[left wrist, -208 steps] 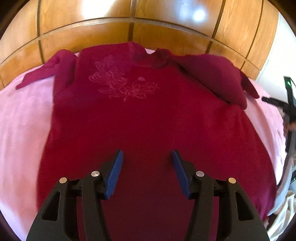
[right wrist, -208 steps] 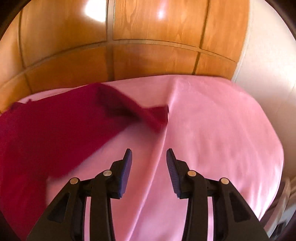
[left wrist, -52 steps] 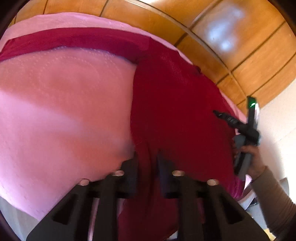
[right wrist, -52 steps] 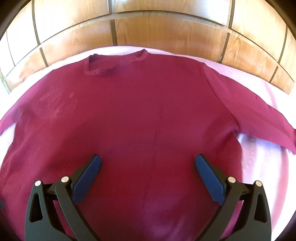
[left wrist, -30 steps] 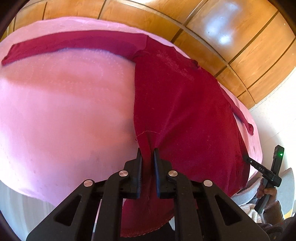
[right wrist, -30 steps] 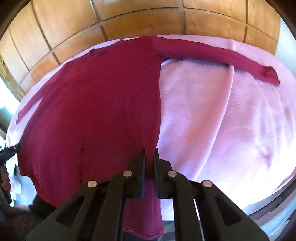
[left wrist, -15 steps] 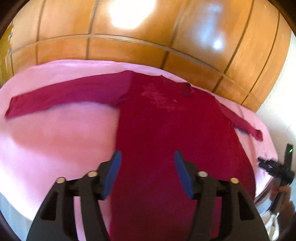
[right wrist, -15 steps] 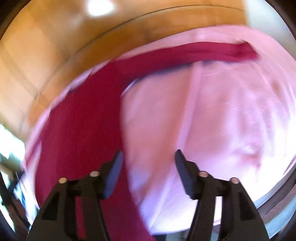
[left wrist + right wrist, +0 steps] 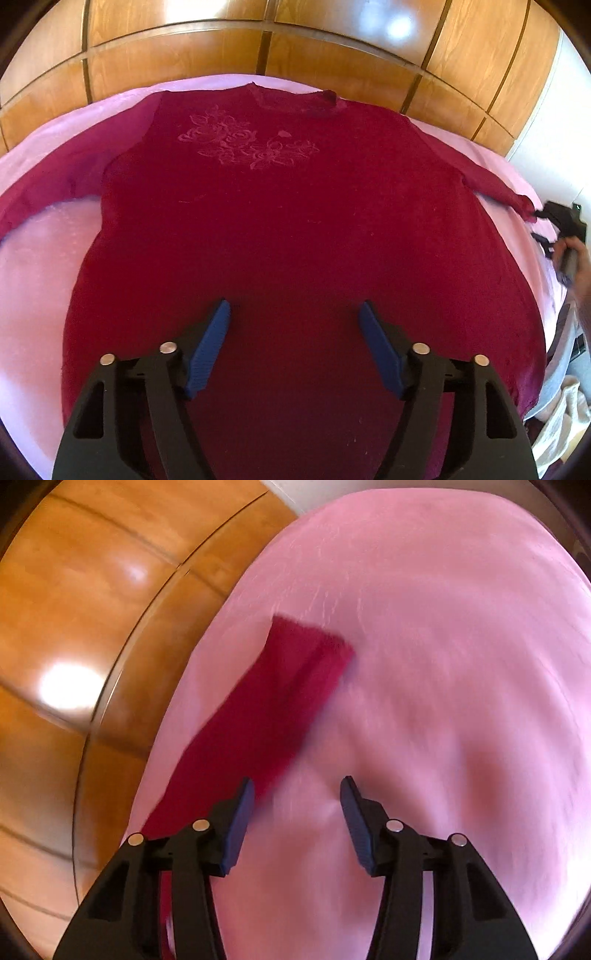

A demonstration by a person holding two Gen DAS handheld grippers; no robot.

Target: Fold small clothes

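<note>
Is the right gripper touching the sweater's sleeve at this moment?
Cannot tell. In the right wrist view the right gripper is open, empty, beside the sleeve, but blur hides any gap. The left wrist view shows it near the cuff, too small.

Crimson flower-embroidered sweater (image 9: 295,221), pink sheet (image 9: 37,258)

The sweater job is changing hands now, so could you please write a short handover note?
Left gripper: open, empty, above the sweater's lower body.
Right gripper: open, empty, above the sheet next to the right sleeve.
Sweater: spread flat on the pink sheet, floral design up, both sleeves stretched outward.
Done: laid out and smoothed.
Left: every fold; probably start by bringing the right sleeve in over the body.
</note>
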